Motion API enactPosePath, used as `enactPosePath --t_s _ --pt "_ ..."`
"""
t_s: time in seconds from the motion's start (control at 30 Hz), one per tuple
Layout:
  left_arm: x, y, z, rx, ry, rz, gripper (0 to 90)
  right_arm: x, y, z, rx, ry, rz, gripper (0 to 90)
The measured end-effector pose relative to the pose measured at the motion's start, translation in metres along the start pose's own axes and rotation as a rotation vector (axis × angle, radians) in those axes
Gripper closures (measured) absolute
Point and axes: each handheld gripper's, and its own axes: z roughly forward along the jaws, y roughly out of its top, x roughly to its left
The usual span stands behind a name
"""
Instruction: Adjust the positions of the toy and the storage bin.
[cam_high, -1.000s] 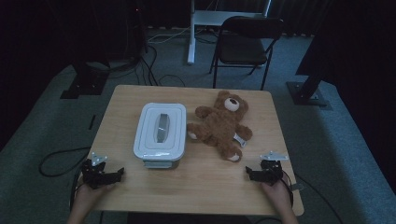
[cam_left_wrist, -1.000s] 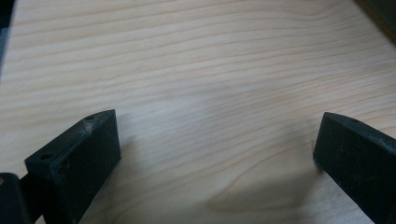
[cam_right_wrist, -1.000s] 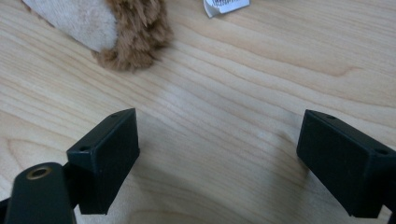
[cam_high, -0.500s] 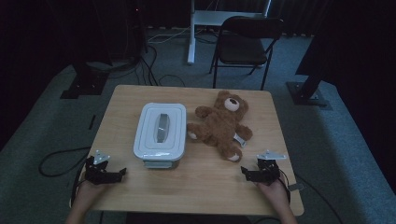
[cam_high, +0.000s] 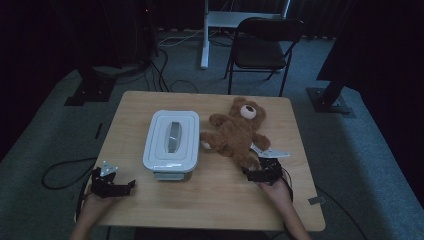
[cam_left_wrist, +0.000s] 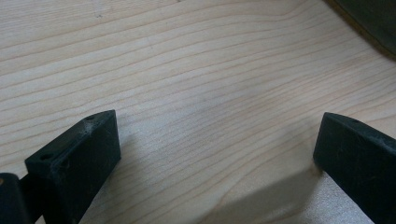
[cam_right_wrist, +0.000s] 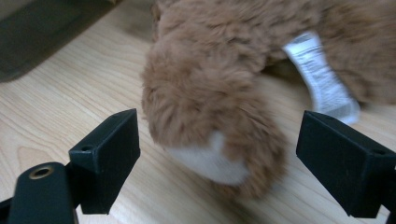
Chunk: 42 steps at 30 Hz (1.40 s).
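The wooden table (cam_high: 210, 200) carries two things: a white plastic storage box (cam_high: 171, 140) with its lid on, standing left of centre, and just to its right a brown teddy bear (cam_high: 237, 132) lying on its back, head toward the far edge, one arm nearly touching the box and its legs pointing toward the person's side. The bear looks light, soft and floppy; its plush will give under pressure and the limbs will dangle once lifted, so a pinch on a thin tuft of fur would likely slip or only tug at the pile. The right gripper (cam_high: 260, 173) sits at the bear's near leg (cam_right_wrist: 210, 116), and in the right gripper view its jaws stand wide apart on either side of that leg, with the pale foot pad (cam_right_wrist: 212, 163) between them and nothing yet pinched. That leg seems a fair place to take hold, provided the jaws close across the stuffed thickness above the foot rather than on its tip; the torso would carry the weight more evenly but looks too broad for this spread. A white sewn-in label (cam_right_wrist: 320, 74) lies beside the leg and is too flimsy to lift by. The left gripper (cam_high: 112, 186) rests near the left front corner of the table, well apart from the box, its jaws spread over bare wood.
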Motion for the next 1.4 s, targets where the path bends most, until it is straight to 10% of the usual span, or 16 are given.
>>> enactPosePath --t_s 0.83,1.4 --pt "-0.001 -0.001 -0.001 -0.001 0.008 -0.009 1.0 0.001 -0.004 0.016 0.034 -0.063 0.022 58.3" --pt "-0.001 -0.001 -0.001 0.000 0.008 -0.007 1.0 -0.026 -0.012 -0.015 0.030 -0.125 0.066 61.6"
